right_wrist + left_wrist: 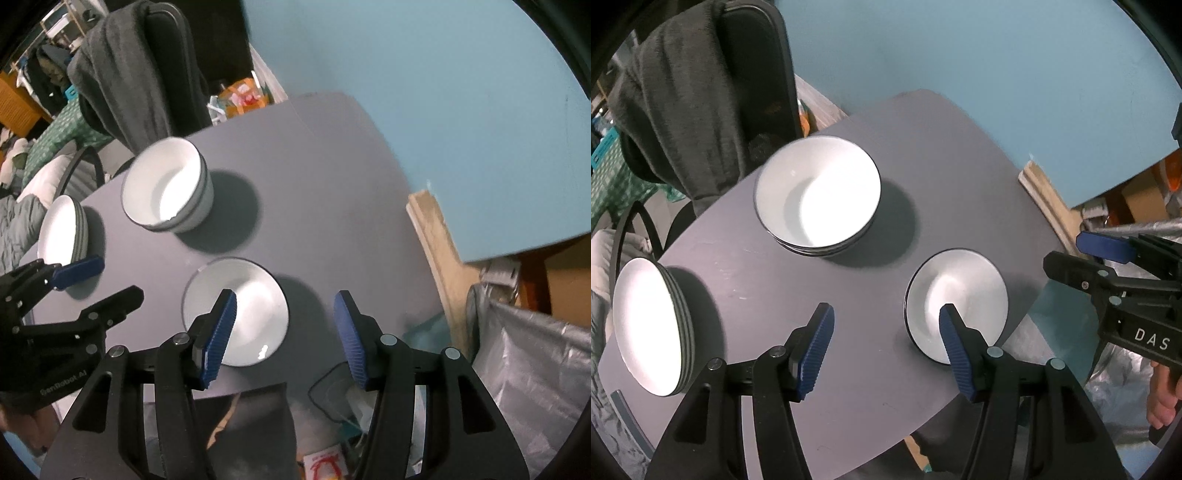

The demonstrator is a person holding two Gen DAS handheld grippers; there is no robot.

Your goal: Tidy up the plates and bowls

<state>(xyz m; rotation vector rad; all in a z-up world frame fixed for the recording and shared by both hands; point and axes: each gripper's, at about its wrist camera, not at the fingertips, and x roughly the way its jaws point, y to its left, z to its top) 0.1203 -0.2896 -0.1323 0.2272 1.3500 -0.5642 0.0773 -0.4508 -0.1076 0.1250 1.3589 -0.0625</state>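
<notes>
We hold the left tool (886, 350) above the grey worktop (849, 387), its blue pads spread with nothing between them — only bare worktop shows in the gap. Just ahead of its right finger lies the single bowl (964, 284), white with a dark rim, and the finger's tip overlaps it in the left wrist view. Further ahead sits the stack of bowls (816, 195); off to the tool's left, near the worktop's edge, stands the stack of plates (646, 325).

Our right tool (284, 336) also hangs with pads apart and grips nothing — the single bowl lies under its left finger, the right finger over bare worktop. A dark cloth (683, 92) drapes a chair (761, 66) beyond the worktop.
</notes>
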